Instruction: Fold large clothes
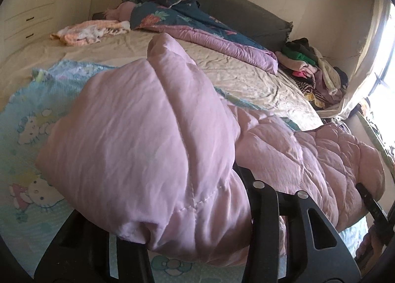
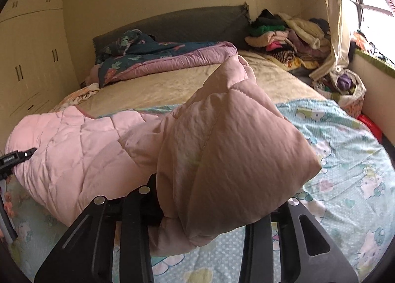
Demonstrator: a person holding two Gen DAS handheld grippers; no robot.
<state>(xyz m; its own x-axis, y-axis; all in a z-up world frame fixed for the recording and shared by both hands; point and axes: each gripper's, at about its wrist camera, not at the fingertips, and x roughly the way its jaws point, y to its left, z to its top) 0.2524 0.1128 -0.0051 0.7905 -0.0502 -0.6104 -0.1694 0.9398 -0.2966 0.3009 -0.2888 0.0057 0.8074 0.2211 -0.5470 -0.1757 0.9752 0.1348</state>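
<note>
A large pink quilted garment (image 1: 153, 139) lies across the near end of the bed on a light blue cartoon-print blanket (image 1: 27, 115). My left gripper (image 1: 187, 211) is shut on one bunched end of it, and the fabric hides the fingertips. My right gripper (image 2: 205, 216) is shut on the other end of the pink garment (image 2: 227, 149), which stands up in a puffed fold over the fingers. The rest of the garment sags between both grippers. The right gripper's tip (image 1: 367, 199) shows at the right edge of the left wrist view.
A beige sheet (image 2: 160, 85) covers the bed. A dark floral quilt with mauve lining (image 2: 158, 60) lies by the grey headboard (image 2: 187, 23). A pile of clothes (image 2: 284, 33) sits at the far right corner by the curtain and window. Wardrobes (image 2: 29, 60) line the left wall.
</note>
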